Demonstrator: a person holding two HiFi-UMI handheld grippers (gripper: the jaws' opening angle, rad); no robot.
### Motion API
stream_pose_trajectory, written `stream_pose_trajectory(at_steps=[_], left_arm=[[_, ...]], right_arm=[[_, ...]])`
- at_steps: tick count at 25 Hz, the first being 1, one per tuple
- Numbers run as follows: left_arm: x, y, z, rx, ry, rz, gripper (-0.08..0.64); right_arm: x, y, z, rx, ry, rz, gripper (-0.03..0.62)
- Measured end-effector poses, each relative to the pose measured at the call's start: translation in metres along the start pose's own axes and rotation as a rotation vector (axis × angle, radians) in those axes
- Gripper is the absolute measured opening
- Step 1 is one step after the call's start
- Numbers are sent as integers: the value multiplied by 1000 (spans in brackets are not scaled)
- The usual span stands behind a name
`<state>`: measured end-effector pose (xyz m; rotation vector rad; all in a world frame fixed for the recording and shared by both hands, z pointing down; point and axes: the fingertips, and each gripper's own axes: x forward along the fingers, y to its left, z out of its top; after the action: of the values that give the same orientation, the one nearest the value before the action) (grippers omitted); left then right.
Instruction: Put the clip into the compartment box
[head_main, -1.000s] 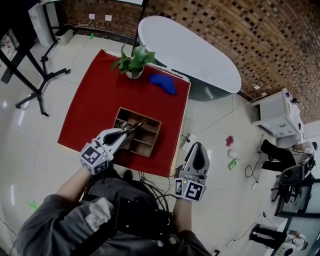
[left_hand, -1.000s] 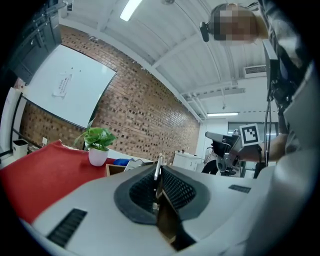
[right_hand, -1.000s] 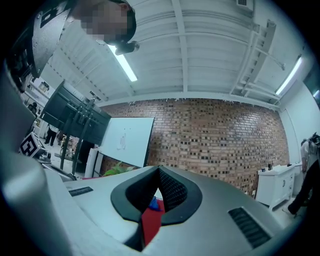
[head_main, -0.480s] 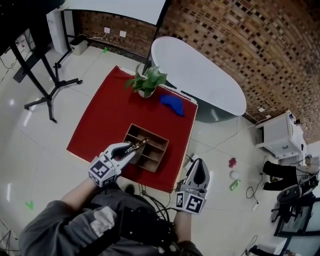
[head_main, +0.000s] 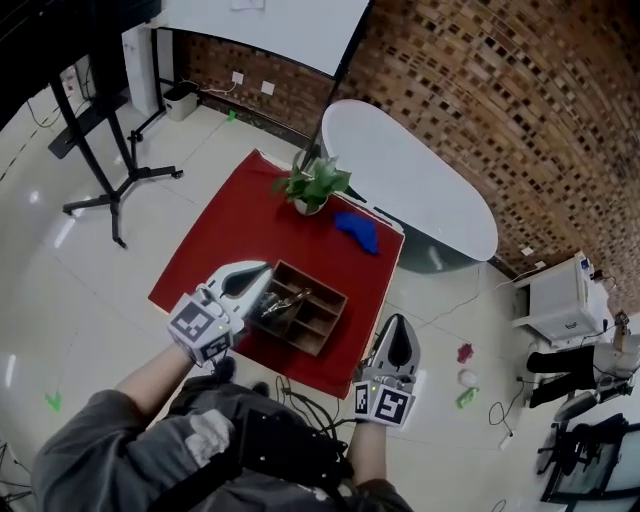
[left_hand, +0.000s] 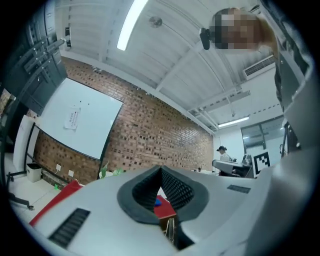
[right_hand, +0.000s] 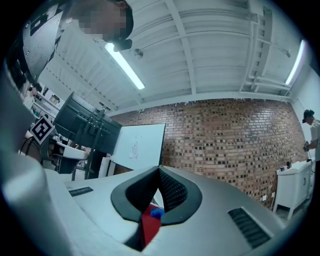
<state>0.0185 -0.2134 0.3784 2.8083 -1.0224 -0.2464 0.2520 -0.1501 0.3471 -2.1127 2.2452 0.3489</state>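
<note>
The wooden compartment box sits on the red cloth near its front edge. A metallic clip lies in one of the box's left compartments. My left gripper is just left of the box, shut, with nothing between its jaws. In the left gripper view the left gripper has its ribbed pads pressed together, and a sliver of the box shows below them. My right gripper hangs off the cloth's front right corner, shut and empty. In its own view the right gripper is also shut.
A potted plant and a blue object stand at the far side of the red cloth. Behind them is a white oval table. A black tripod stand stands on the floor to the left. Cables lie near my feet.
The left gripper held the clip over the box, opened and let it go. The clip now lies in the box, and the left gripper has drawn back to the left and shut.
</note>
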Motion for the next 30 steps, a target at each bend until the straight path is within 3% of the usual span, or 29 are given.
stream_pose_trajectory(at_steps=[6, 12, 30], left_arm=[[-11, 18, 35, -61, -11, 83, 34], [-12, 21, 38, -52, 4, 106, 33], [-13, 32, 38, -49, 7, 91, 32]], right_arm=[[10, 25, 16, 16, -28, 44, -2], [10, 32, 15, 18, -24, 71, -2], [18, 40, -4, 17, 30, 64, -3]])
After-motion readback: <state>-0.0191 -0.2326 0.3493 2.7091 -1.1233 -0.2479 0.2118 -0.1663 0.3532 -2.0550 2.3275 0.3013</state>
